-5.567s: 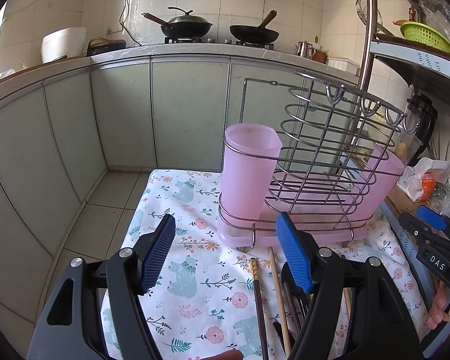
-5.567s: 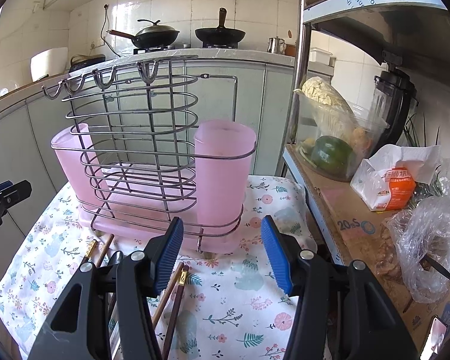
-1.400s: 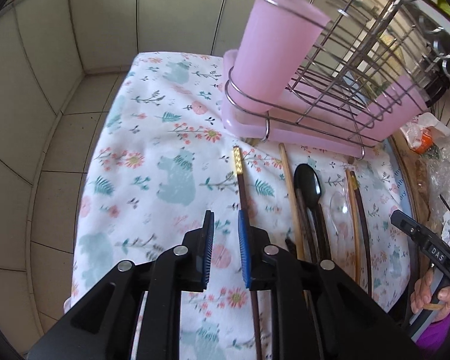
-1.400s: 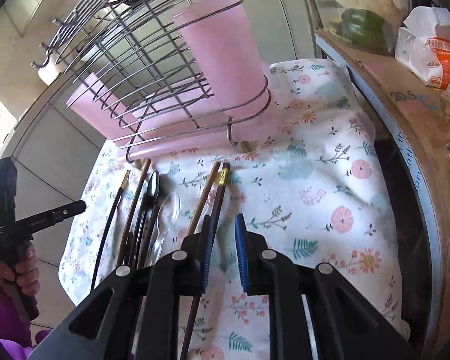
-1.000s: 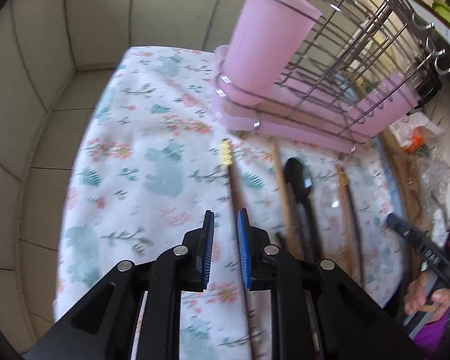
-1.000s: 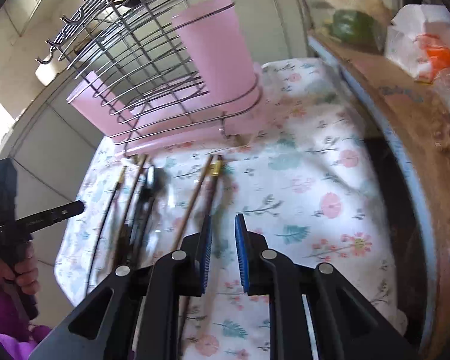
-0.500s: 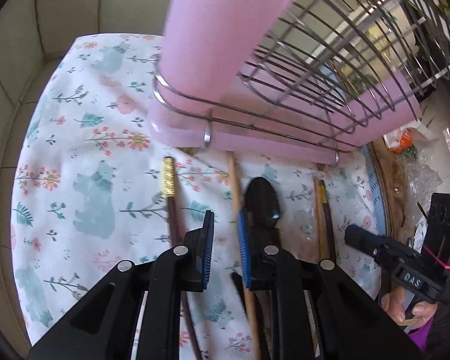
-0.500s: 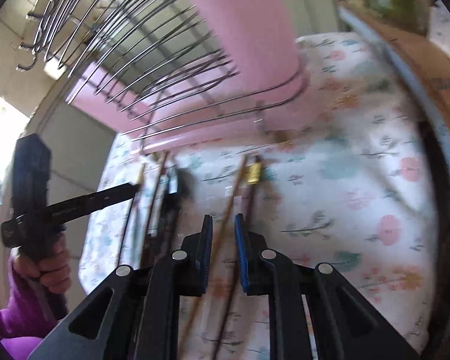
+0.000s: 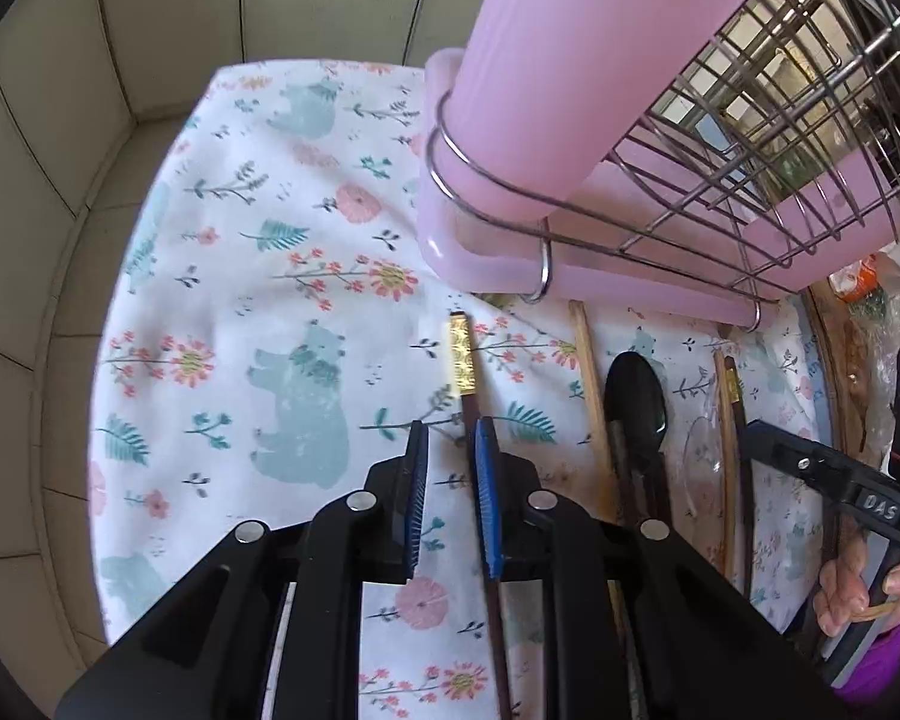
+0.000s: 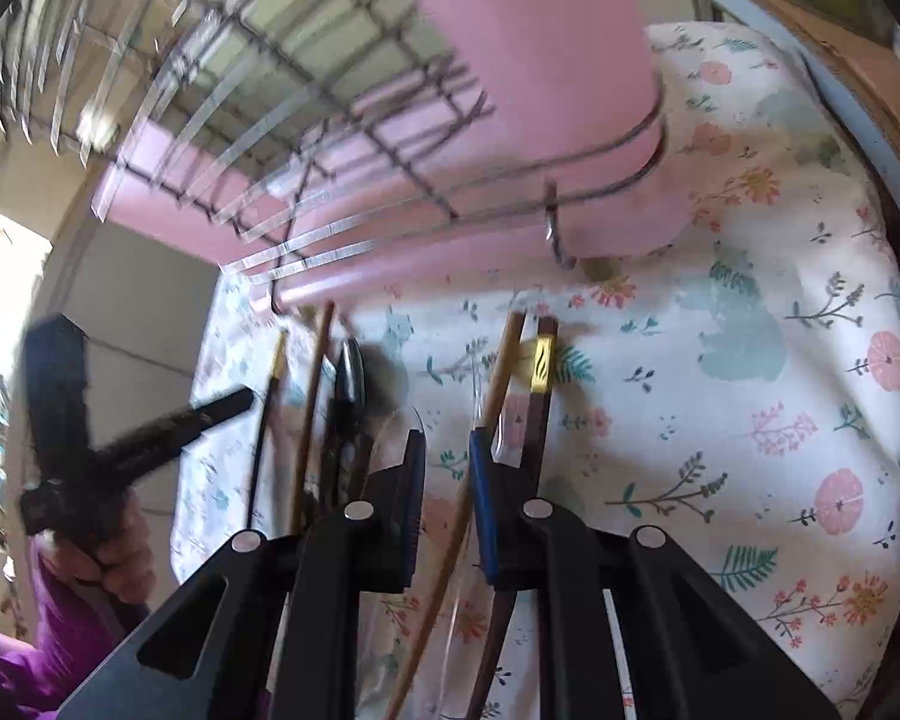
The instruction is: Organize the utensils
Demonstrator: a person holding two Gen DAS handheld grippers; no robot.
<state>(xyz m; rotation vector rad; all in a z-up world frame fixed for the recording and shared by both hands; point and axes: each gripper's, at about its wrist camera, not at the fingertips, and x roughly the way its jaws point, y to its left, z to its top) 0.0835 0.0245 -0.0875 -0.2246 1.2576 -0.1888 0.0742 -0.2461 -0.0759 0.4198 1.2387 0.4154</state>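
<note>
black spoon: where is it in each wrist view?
Left wrist: black spoon right of centre, lying on the cloth right of the left gripper.
Right wrist: blurred, left of centre, left of the right gripper.
Shared landmark: pink utensil rack, behind the spoon.

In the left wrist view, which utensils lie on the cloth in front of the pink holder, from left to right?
Dark chopstick with gold band → light wooden chopstick → black spoon → clear spoon → another chopstick pair.

A floral cloth [image 9: 282,276] with bears covers the table; pale cabinet doors [image 9: 168,12] stand behind, beside a cardboard box [image 10: 810,18].
</note>
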